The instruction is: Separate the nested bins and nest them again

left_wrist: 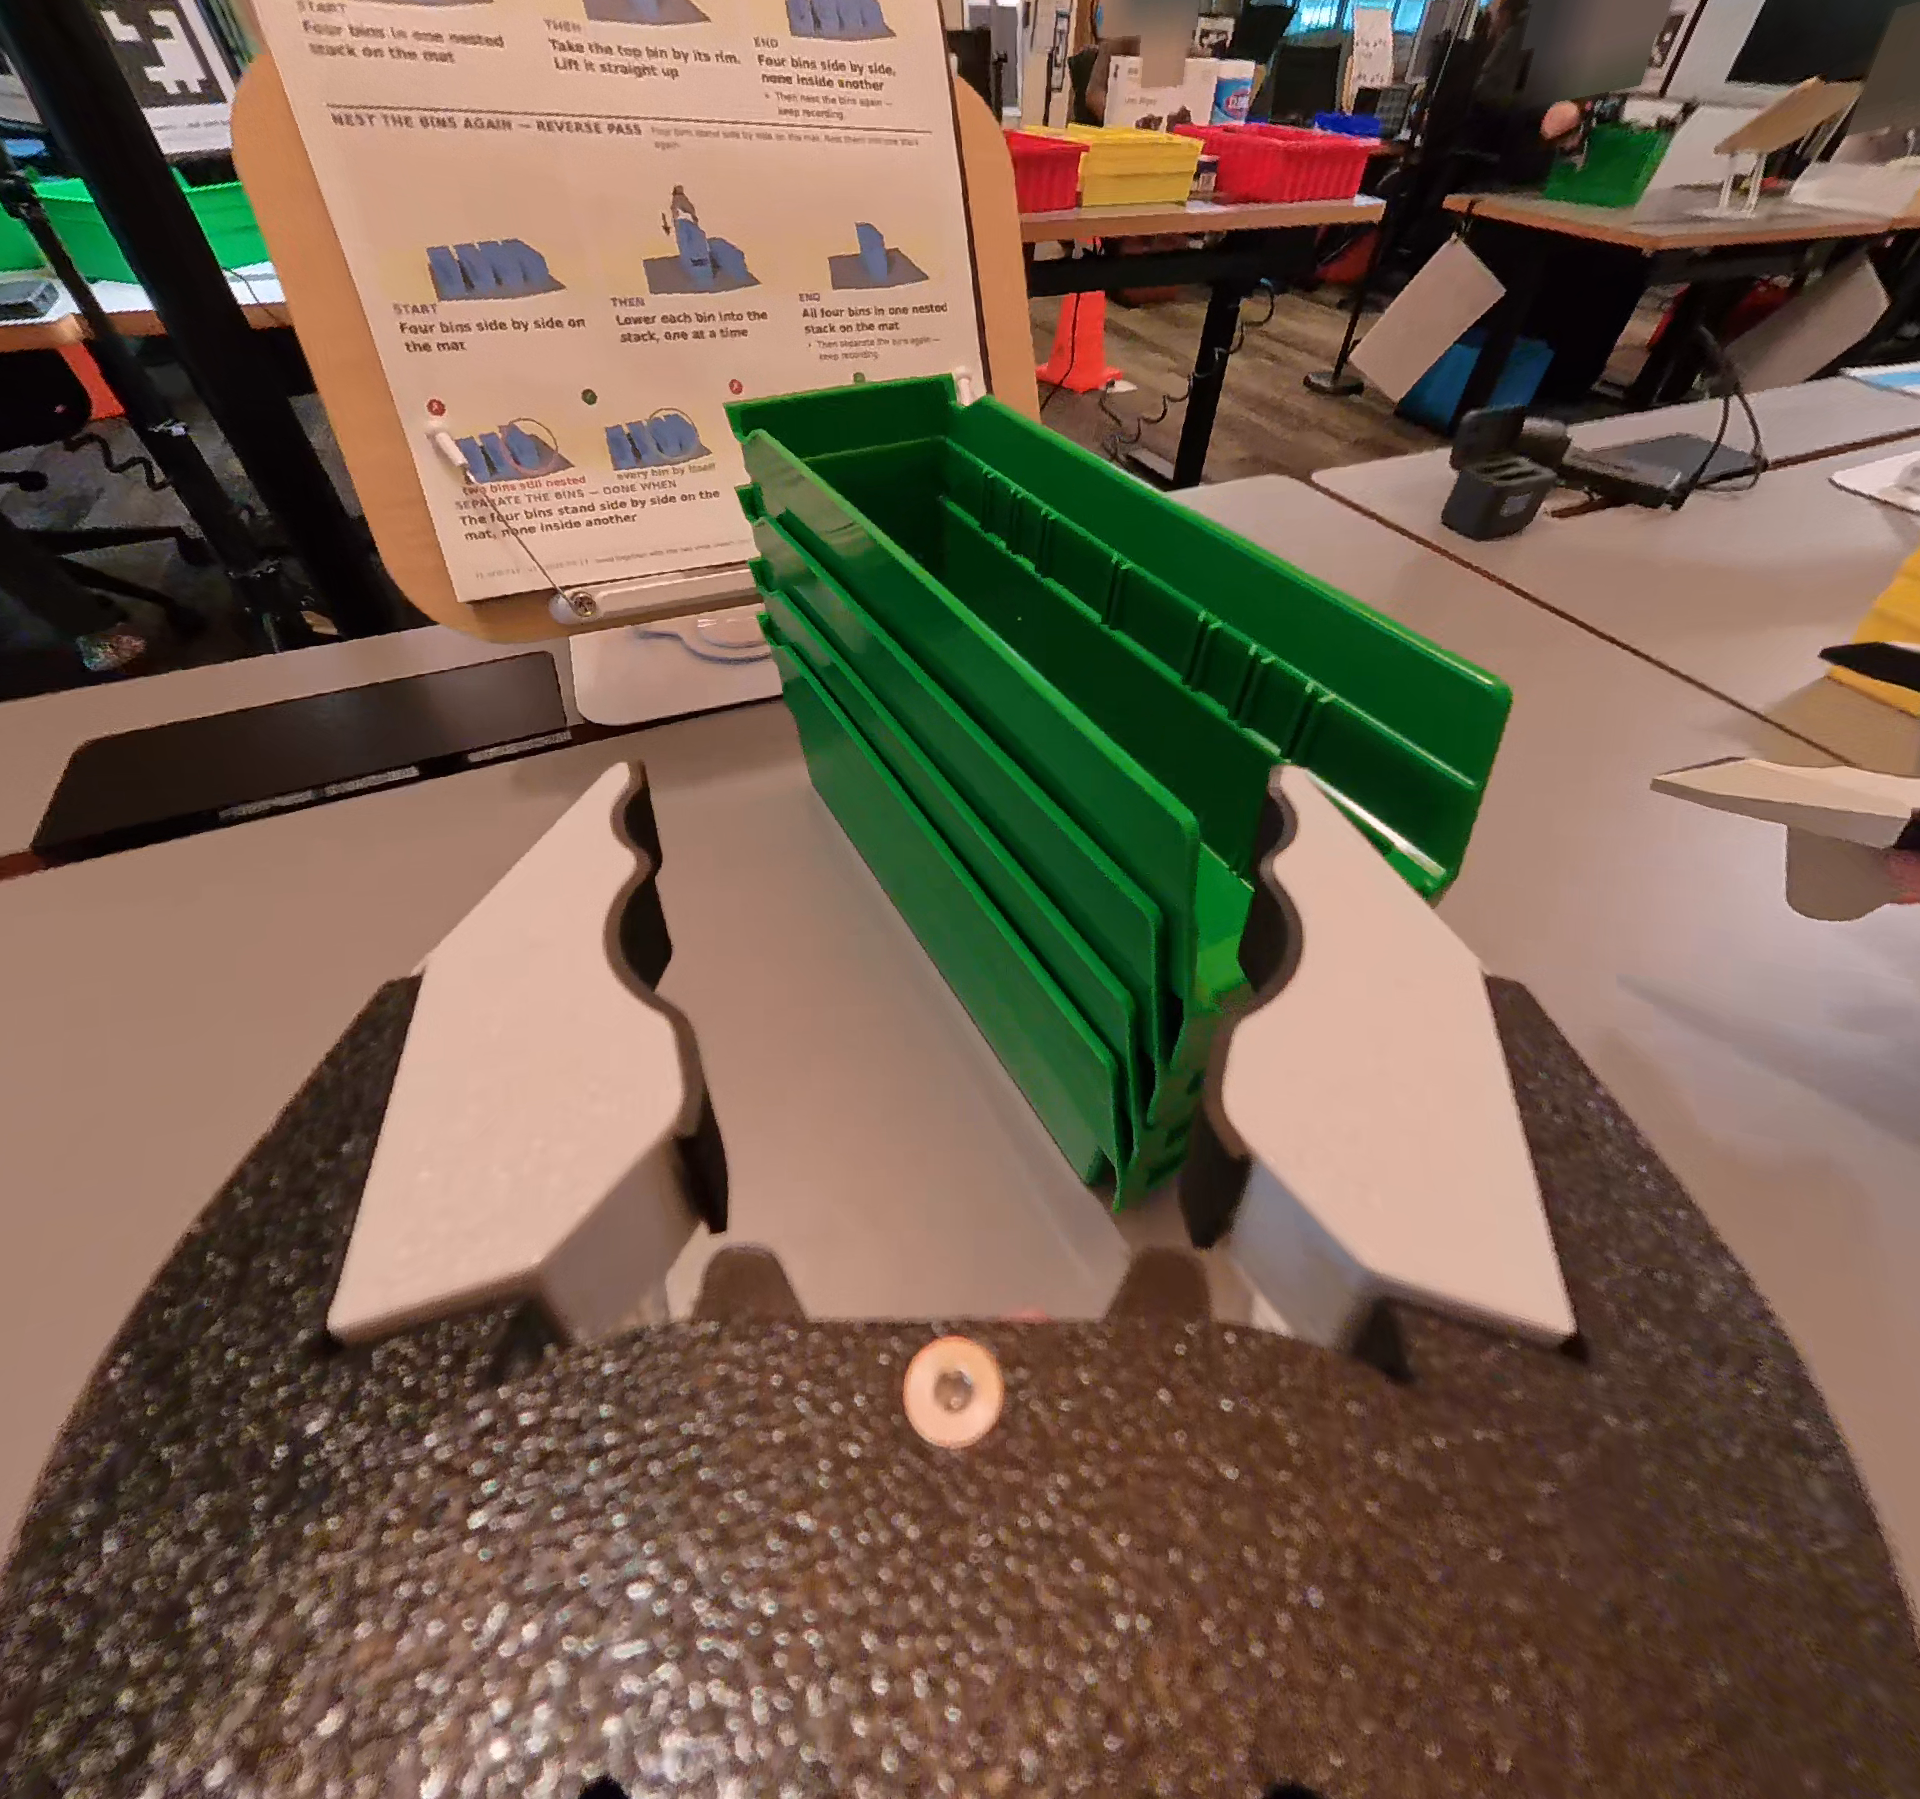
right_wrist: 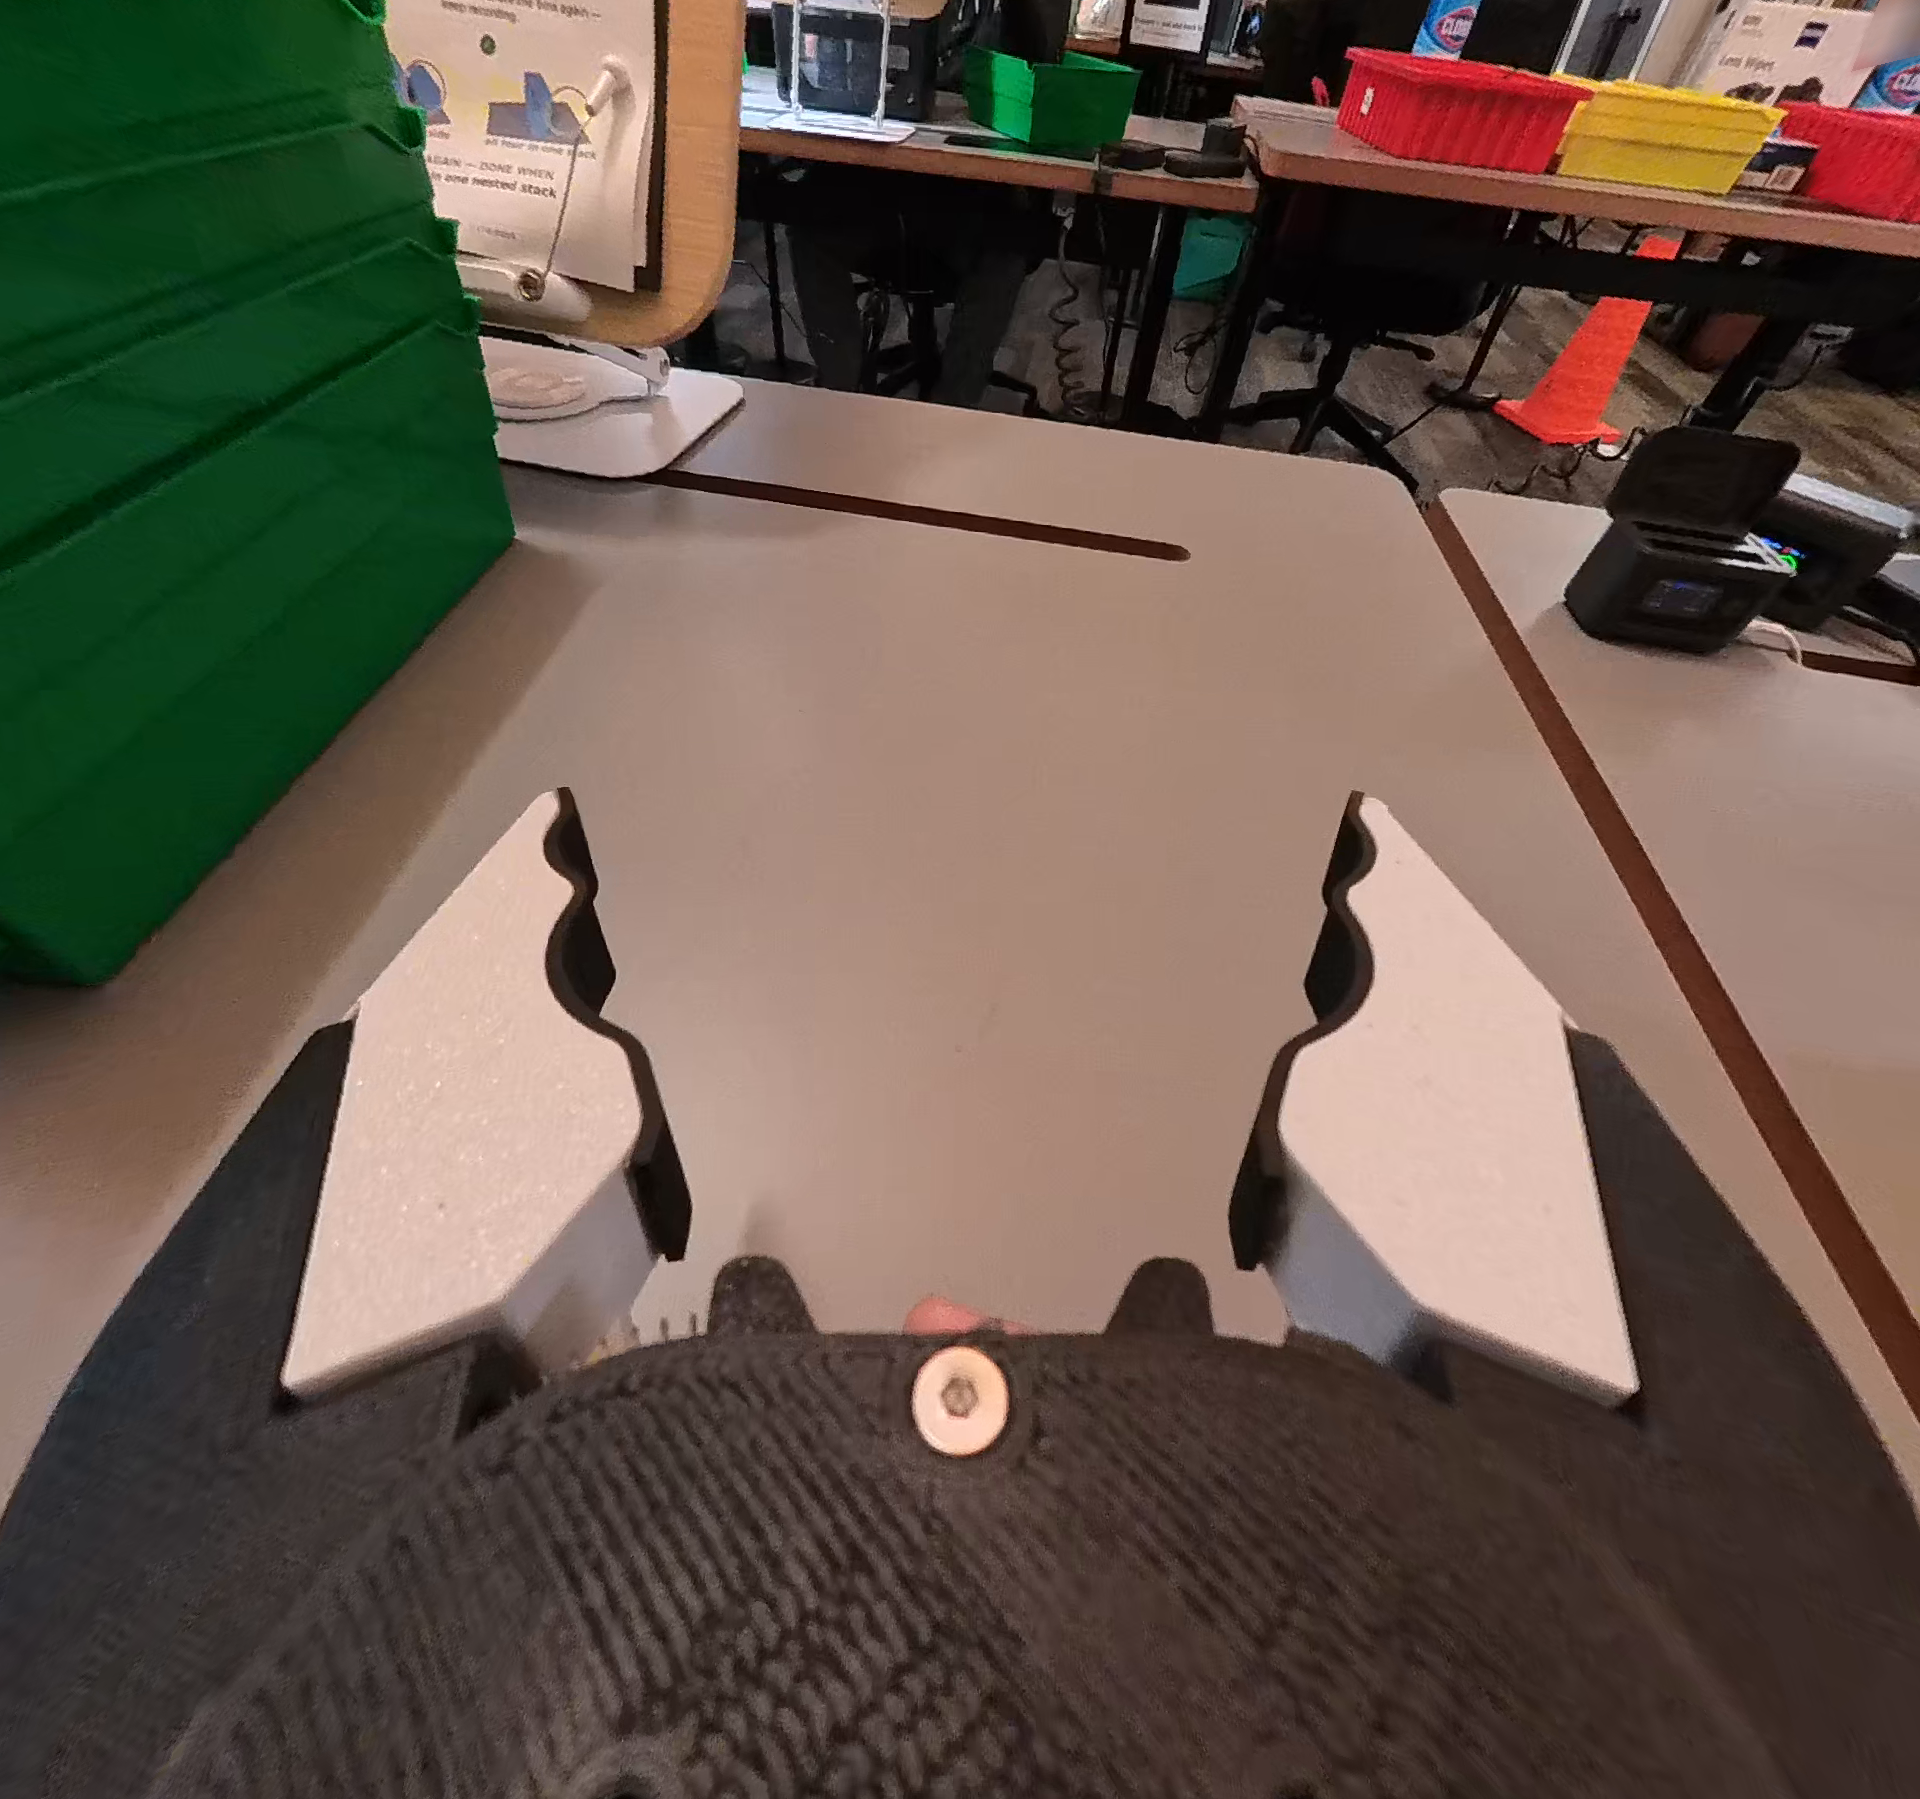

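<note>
A stack of several nested green bins (left_wrist: 1039, 710) stands on the grey table (left_wrist: 312, 970), its open top towards me and to the right. My left gripper (left_wrist: 956, 783) is open. The near end of the stack's left long walls lies between its fingers, close against the right finger (left_wrist: 1371, 1074). In the right wrist view the stack (right_wrist: 208, 450) is at the left edge. My right gripper (right_wrist: 956, 804) is open and empty over bare table (right_wrist: 935, 710), to the right of the stack and apart from it. One of its white fingers shows in the left wrist view (left_wrist: 1808, 804).
An instruction sheet on a wooden board stand (left_wrist: 623, 243) stands right behind the stack. A dark slot (right_wrist: 914, 513) cuts the tabletop. A black device (right_wrist: 1704, 565) sits on the adjoining table to the right. Red and yellow bins (right_wrist: 1558, 118) stand on far tables.
</note>
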`<state>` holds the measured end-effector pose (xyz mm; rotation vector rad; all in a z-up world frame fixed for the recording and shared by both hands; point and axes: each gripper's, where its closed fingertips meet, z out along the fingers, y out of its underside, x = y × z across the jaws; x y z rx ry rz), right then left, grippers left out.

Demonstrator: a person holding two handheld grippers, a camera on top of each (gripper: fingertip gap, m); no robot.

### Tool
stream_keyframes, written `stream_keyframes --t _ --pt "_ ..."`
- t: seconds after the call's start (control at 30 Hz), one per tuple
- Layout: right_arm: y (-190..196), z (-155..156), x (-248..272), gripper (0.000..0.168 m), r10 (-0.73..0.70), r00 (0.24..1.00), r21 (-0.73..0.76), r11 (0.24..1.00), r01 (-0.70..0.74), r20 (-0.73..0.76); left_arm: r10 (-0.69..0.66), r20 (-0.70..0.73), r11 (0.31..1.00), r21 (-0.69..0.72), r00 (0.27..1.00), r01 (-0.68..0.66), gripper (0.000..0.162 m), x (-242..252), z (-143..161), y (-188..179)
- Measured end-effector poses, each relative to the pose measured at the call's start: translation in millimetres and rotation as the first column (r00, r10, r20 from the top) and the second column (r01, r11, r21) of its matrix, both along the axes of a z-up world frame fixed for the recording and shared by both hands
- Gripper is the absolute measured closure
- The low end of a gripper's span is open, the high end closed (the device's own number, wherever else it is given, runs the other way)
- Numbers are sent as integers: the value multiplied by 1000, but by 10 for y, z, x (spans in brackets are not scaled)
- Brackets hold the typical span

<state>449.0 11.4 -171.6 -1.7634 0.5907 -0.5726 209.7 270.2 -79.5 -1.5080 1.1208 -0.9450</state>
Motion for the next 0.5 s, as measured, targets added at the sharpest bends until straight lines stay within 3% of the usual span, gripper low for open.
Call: stream_keyframes --t 0.3,0.5 --pt "149 -108 -63 27 27 999 -23 999 -28 -25 -72 -138 995 -73 988 62 33 579 413 27" --pt "194 -46 -110 27 30 999 6 1000 -30 -24 -97 -143 991 -101 985 83 32 991 572 26"
